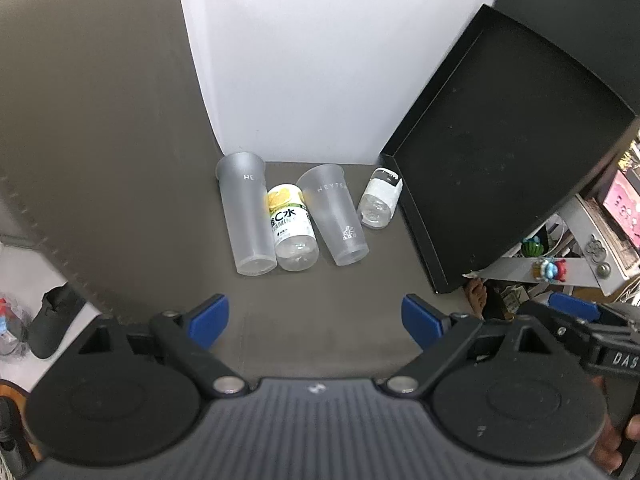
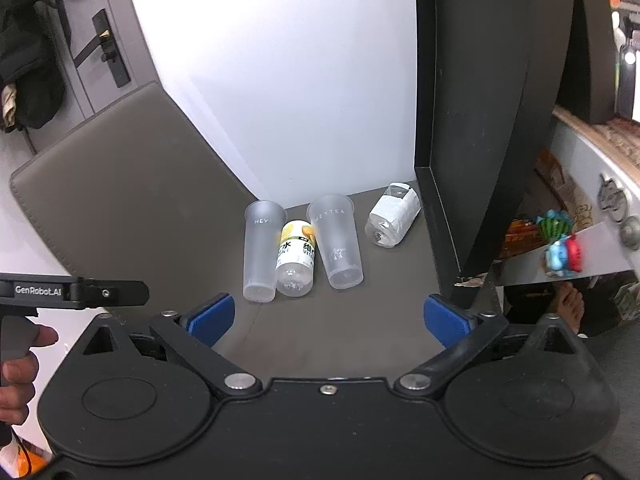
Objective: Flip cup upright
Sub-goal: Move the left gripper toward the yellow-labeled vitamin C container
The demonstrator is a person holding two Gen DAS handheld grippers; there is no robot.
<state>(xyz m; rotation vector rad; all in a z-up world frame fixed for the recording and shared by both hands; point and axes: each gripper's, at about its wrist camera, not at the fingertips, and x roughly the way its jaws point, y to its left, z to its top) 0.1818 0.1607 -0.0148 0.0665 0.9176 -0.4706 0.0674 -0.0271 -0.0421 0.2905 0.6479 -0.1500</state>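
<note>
Two wrist views of a grey-brown table mat (image 1: 312, 320) bounded by a white backdrop (image 1: 320, 60) at the rear and a black tray (image 1: 500, 152) leaning upright along the right side. Four items lie in a row close to the backdrop: a frosted cup (image 1: 246, 216) on the left, a yellow-labelled bottle (image 1: 290, 228) touching its right side, a second frosted cup (image 1: 334, 214) marked HEYTEA just beside the bottle, and a white-labelled clear bottle (image 1: 380, 198) nearest the tray's lower edge. Both cups lie on their sides, rims toward the backdrop and bases toward the cameras. The mat's left border (image 2: 24, 200) shows in the right wrist view, with bare mat between it and the leftmost cup (image 2: 262, 250). A broad strip of bare mat separates the row from both tools. The left gripper (image 1: 315, 322) has its blue-padded fingers spread wide and grasps nothing; the right gripper (image 2: 328, 320) is likewise spread wide and unloaded. Both tools are well apart from the cups, which lie ahead between their fingers' lines.
</note>
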